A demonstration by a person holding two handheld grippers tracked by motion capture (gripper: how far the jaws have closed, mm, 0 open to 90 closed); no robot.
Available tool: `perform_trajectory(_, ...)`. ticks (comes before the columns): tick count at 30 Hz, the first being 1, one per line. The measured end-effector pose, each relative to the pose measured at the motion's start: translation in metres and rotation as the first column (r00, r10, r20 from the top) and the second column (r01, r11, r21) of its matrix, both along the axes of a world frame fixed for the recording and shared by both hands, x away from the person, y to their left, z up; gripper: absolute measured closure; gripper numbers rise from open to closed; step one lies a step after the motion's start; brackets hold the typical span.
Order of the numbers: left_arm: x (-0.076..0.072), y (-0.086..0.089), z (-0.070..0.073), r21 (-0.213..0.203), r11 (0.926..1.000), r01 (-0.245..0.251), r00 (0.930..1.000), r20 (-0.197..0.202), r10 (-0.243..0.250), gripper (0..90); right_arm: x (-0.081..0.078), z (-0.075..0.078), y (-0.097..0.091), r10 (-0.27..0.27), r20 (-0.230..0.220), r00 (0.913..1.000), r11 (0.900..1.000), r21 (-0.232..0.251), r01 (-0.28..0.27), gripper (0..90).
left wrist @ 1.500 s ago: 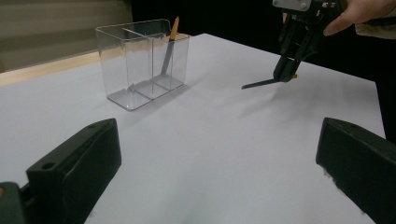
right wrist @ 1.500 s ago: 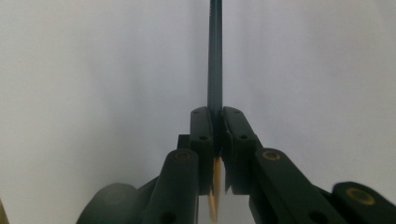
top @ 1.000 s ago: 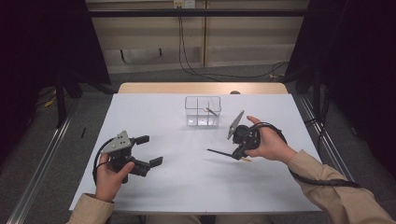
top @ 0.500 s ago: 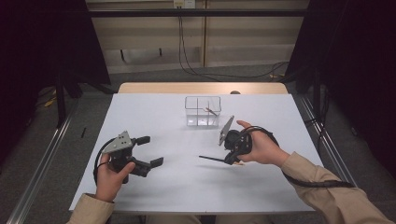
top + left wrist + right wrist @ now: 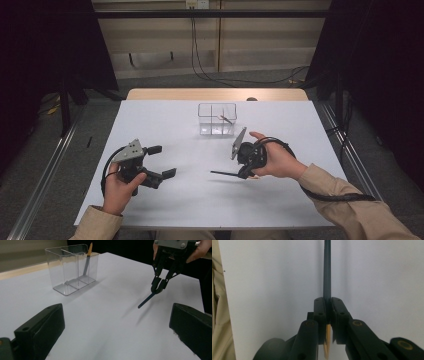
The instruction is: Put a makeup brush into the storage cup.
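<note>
**Pencil in transit, carried away from the organizer**

Item 1, left tool point(image 5: 161, 162): held low over the surface point(image 5: 165, 125) at about 8 o'clock in the high view. Jaws spread wide, nothing between them; the left gripper view shows both black jaws apart with bare white surface in the gap. Unchanged from a second ago: same spot, same spread. The left hand point(image 5: 119, 187) grips it from below, forearm entering from the bottom edge, jaws directed toward 3 o'clock.

Item 2, clear organizer point(image 5: 217, 119): transparent, divided into compartments, standing at 12 o'clock on the surface. One pencil point(image 5: 225, 119) leans inside its right-hand compartment. Position unchanged.

Item 3, dark blue pencil point(image 5: 223, 173): pinched near its sharpened wooden end, shaft projecting toward 9 o'clock, lifted clear of the surface with a shadow below. It now lies further toward 7 o'clock than a second ago, further from the organizer and nearer mid-surface. Judgement: the pencil is not yet being lined up with a compartment; it would need turning upright first.

Item 4, right tool point(image 5: 244, 173): jaws pressed together on the dark blue pencil, as the right gripper view confirms. The right hand point(image 5: 274, 161) wraps the body from the 3 o'clock side, wrist rolled so the jaws point level toward 9 o'clock.
</note>
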State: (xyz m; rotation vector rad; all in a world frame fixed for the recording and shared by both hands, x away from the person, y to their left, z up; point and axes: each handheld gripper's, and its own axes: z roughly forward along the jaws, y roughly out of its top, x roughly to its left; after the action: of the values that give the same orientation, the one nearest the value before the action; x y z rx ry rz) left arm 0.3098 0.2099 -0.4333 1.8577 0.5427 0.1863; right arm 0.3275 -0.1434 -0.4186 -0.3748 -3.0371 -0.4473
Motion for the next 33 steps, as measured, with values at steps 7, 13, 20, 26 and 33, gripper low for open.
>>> perform_trajectory(7, 0.002, -0.010, 0.006, 0.058, 0.9978, 0.032, 0.9994, -0.013, -0.032, 0.1, -0.002, 0.001, 0.003, 0.009, 0.001, 1.0000, 0.9999, -0.012, -0.009, 83.8)
perform_trajectory(13, 0.005, -0.022, 0.012, 0.122, 0.9887, 0.086, 0.9961, -0.026, -0.084, 0.1, -0.003, 0.004, 0.005, 0.020, 0.006, 0.9998, 0.9998, -0.007, -0.020, 83.8)
perform_trajectory(20, 0.010, -0.034, 0.017, 0.169, 0.9769, 0.131, 0.9909, -0.054, -0.124, 0.1, -0.004, 0.004, 0.008, 0.035, 0.003, 0.9994, 0.9994, -0.007, -0.035, 83.8)
perform_trajectory(26, 0.012, -0.045, 0.022, 0.216, 0.9641, 0.155, 0.9874, -0.066, -0.144, 0.0, -0.004, 0.004, 0.011, 0.039, 0.007, 0.9992, 0.9992, -0.003, -0.039, 83.8)
perform_trajectory(33, 0.016, -0.061, 0.027, 0.302, 0.9331, 0.195, 0.9800, -0.100, -0.172, 0.1, -0.005, 0.004, 0.013, 0.053, 0.010, 0.9985, 0.9986, -0.004, -0.053, 83.8)
